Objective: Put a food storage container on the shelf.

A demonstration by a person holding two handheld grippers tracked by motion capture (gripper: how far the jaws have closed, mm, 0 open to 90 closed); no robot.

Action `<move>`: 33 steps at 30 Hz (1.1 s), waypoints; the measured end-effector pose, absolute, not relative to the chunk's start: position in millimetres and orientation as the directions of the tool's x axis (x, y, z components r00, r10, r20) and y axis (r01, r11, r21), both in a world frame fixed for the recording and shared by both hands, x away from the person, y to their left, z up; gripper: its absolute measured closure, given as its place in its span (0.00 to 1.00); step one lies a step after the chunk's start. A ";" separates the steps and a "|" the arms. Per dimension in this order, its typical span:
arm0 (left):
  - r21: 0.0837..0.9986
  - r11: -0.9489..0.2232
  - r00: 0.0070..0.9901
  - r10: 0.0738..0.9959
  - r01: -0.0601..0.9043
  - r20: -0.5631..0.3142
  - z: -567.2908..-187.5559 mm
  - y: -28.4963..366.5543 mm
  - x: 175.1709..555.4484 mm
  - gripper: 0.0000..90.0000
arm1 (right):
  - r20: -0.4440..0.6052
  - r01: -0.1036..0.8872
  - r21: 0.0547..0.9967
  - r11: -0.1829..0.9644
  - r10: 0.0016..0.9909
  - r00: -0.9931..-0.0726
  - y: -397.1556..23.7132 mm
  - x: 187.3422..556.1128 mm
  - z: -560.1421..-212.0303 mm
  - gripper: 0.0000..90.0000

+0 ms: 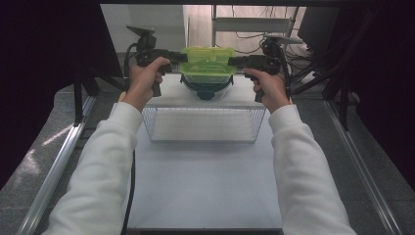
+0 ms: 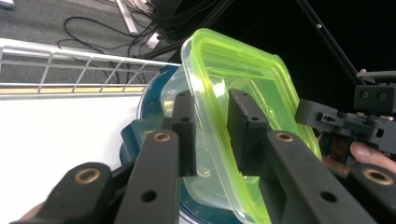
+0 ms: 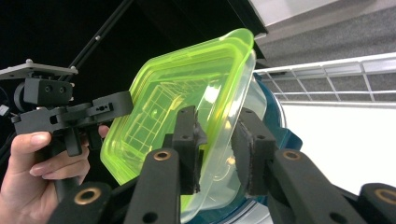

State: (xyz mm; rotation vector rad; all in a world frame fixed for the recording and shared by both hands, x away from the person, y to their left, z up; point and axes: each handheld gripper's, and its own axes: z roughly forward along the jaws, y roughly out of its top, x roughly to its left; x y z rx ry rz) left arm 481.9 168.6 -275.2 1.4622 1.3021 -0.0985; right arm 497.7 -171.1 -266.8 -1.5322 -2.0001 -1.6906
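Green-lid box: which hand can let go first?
Probably left: the left gripper stands clear of the box rim on both sides, while the right gripper seems to touch it.

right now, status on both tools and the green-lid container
Left tool and right tool straddle opposite rims, pads not clearly pressing. Green-lid container sits on dark blue bowl. Wire basket close in front.
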 end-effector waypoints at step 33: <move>0.828 0.113 0.540 0.708 0.549 -0.455 -282.1 196.6 416.4 0.26 | 0.432 0.551 0.835 -0.011 0.634 -0.642 -204.3 445.9 -265.6 0.30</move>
